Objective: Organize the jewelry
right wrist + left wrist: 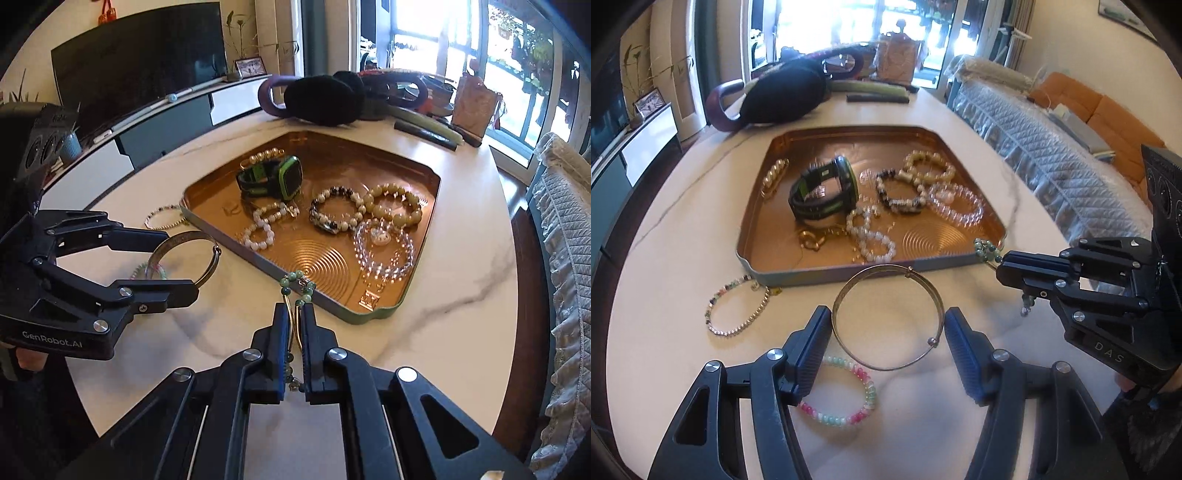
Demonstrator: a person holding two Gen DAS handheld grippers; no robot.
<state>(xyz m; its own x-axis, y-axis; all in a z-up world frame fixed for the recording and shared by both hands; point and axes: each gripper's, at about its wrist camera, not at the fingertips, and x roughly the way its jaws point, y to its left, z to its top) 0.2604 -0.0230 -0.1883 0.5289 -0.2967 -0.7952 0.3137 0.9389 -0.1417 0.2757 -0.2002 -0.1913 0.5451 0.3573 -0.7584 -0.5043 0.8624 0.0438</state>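
Right gripper [293, 314], lower centre of its view, clamps a green bead bracelet [301, 286] at the copper tray [266, 264] rim. Left gripper [886, 325] stands open around a metal bangle [886, 317] on the table [960, 424], lower centre.

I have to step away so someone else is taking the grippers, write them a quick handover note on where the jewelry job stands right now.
Left gripper: jaws open around the metal bangle, which looks lifted off the table rather than lying flat.
Right gripper: shut on the green bead bracelet, at the near corner of the copper tray.
Done: green watch, pearl bracelets and several beaded bracelets already lie in the tray.
Left: drop the green bead bracelet in, then the bangle, then the pink-and-green bracelet and the thin multicolour bracelet, both on the table.
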